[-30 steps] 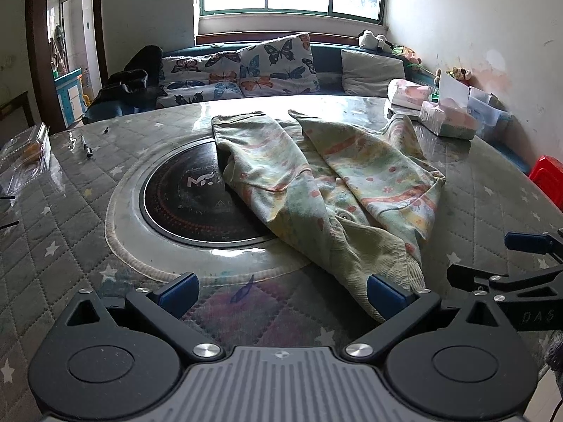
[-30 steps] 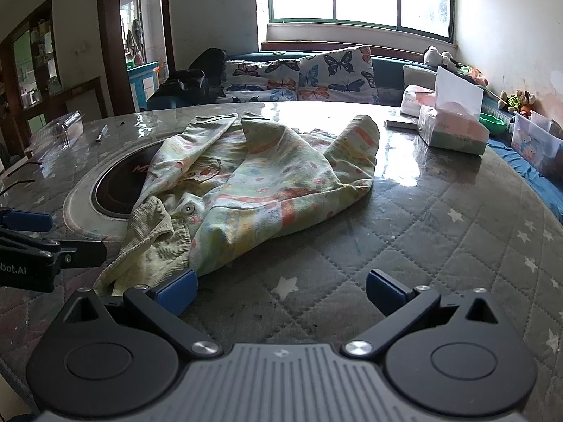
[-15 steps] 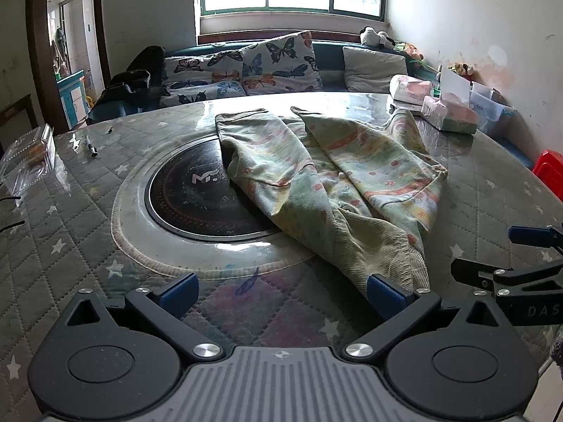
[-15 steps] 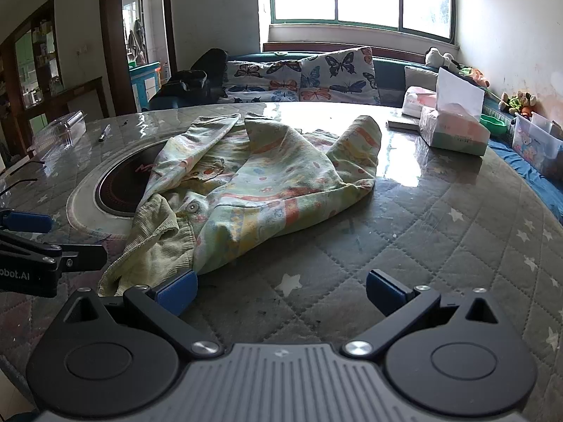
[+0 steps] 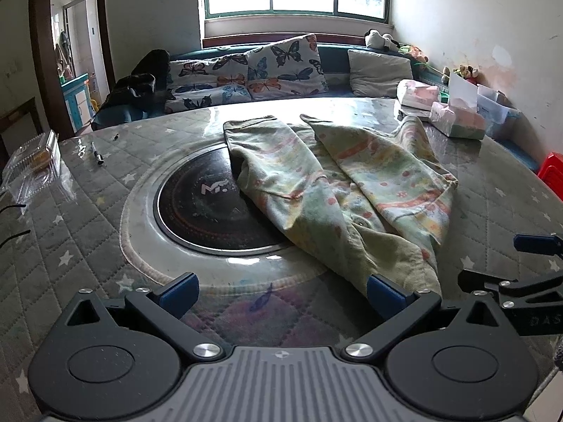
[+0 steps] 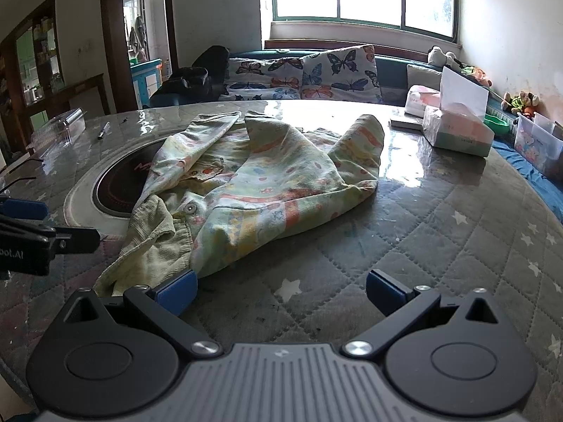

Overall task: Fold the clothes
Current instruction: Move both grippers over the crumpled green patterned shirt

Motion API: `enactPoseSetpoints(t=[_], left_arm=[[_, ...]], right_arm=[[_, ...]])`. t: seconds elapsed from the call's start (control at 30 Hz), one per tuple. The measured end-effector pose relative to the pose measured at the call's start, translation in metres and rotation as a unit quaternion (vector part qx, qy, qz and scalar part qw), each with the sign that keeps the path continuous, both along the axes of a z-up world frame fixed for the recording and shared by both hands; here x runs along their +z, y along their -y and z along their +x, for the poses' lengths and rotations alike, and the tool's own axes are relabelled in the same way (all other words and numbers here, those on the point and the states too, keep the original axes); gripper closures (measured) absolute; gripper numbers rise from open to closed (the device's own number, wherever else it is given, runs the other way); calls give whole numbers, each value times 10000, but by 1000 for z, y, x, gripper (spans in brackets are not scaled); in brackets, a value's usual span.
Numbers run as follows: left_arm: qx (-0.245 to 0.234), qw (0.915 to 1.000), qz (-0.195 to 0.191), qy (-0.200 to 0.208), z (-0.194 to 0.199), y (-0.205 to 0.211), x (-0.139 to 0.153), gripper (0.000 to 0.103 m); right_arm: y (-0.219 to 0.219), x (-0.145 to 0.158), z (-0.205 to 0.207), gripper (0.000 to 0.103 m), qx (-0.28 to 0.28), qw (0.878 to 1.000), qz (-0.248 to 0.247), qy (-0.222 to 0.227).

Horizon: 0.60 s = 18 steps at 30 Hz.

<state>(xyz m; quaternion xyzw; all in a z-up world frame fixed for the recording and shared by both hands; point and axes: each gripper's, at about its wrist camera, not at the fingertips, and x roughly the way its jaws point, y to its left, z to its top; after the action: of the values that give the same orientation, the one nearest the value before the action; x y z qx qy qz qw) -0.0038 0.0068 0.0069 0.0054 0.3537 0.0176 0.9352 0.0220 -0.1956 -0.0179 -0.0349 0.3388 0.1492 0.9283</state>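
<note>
A pale green patterned child's jacket [image 5: 337, 190] lies crumpled on the round quilted table, partly over the dark round hotplate [image 5: 207, 204]; it also shows in the right wrist view [image 6: 253, 183], with a corduroy collar [image 6: 155, 242] nearest me. My left gripper [image 5: 281, 292] is open and empty, its right fingertip by the collar edge. My right gripper [image 6: 281, 290] is open and empty, its left fingertip just short of the jacket's near hem. Each gripper shows at the edge of the other's view.
Tissue boxes [image 6: 457, 130] stand at the table's far right. A clear plastic box [image 5: 35, 161] and a pen [image 5: 96, 153] lie at the far left. A sofa with butterfly cushions [image 5: 267, 70] runs behind the table. A red stool [image 5: 552, 172] stands at right.
Both grippers have drawn back slightly and risen; the jacket has not moved. Both stay open.
</note>
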Motion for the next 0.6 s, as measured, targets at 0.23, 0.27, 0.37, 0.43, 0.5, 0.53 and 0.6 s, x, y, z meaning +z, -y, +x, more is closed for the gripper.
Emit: enactPoseSetpoints(t=[0.23, 0.27, 0.37, 0.43, 0.5, 0.53, 0.6], left_arm=[[18, 9999, 65, 82, 12, -4, 7, 0], [7, 9999, 82, 94, 15, -4, 8, 0], [-30, 9998, 134, 134, 24, -2, 11, 0], [-69, 9997, 152, 158, 33, -1, 13, 0], [-93, 9996, 177, 188, 43, 1, 14, 0], [-103, 9996, 188, 193, 48, 1, 14, 0], [-155, 9995, 188, 199, 59, 3, 15, 0]], right_arm=[[-2, 2, 10, 0, 38, 10000, -58, 12], [-2, 2, 13, 0, 54, 10000, -73, 15], [-4, 4, 20, 0, 90, 9999, -132, 42], [-6, 5, 26, 0, 115, 9998, -158, 58], [-7, 7, 32, 0, 137, 9997, -182, 72], [-8, 7, 35, 0, 149, 9997, -200, 77], [-9, 8, 42, 0, 162, 9995, -254, 93]])
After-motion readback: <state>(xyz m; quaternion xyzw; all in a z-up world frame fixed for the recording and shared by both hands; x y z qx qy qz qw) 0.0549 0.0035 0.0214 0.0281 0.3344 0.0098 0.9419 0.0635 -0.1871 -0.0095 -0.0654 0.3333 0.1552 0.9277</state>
